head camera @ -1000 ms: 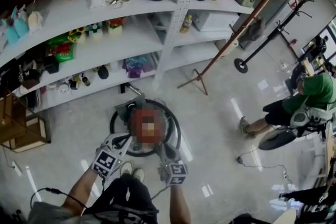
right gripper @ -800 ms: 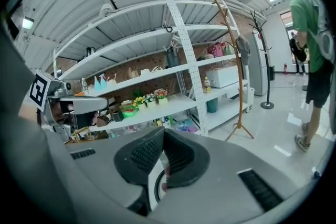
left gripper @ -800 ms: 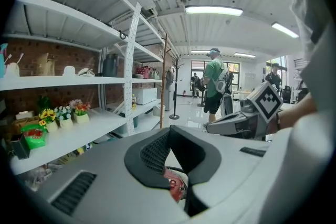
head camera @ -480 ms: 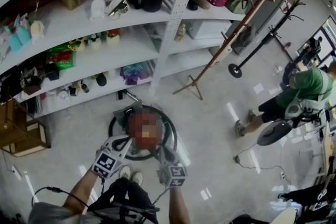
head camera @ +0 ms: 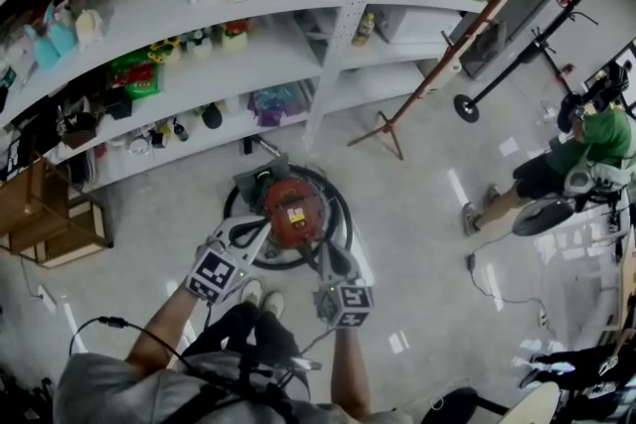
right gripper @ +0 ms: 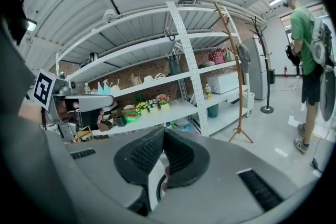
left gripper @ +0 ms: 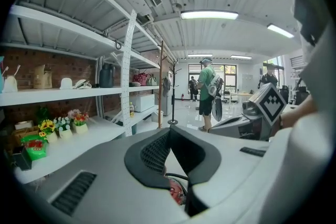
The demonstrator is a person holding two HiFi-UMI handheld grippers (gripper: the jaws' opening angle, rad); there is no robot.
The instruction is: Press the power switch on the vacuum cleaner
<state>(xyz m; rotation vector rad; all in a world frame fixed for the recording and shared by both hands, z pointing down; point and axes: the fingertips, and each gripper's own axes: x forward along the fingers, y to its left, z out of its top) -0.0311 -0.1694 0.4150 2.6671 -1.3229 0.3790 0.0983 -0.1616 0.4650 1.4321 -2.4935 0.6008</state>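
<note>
A round red vacuum cleaner [head camera: 293,211] stands on the pale floor in the head view, with a yellow label on top and a black hose [head camera: 344,213] coiled around it. My left gripper [head camera: 260,226] hangs over its near left side, and my right gripper [head camera: 323,251] over its near right edge. In the left gripper view the left gripper [left gripper: 169,132] has its black pads meeting at the tips with nothing held, and a bit of the red vacuum cleaner [left gripper: 176,194] shows below them. The right gripper [right gripper: 163,134] is likewise shut and empty. The switch itself cannot be made out.
White shelves [head camera: 199,65] full of small goods curve behind the vacuum, held by a perforated white post [head camera: 343,25]. A wooden coat stand [head camera: 437,65] and a black stand [head camera: 467,106] are to the right. A person in green [head camera: 586,154] stands far right. Wooden crates [head camera: 50,223] sit left.
The view has shifted so the shelves and vacuum sit lower and further right in the picture. Both grippers stay over the vacuum's near side. The person in green has moved a little.
</note>
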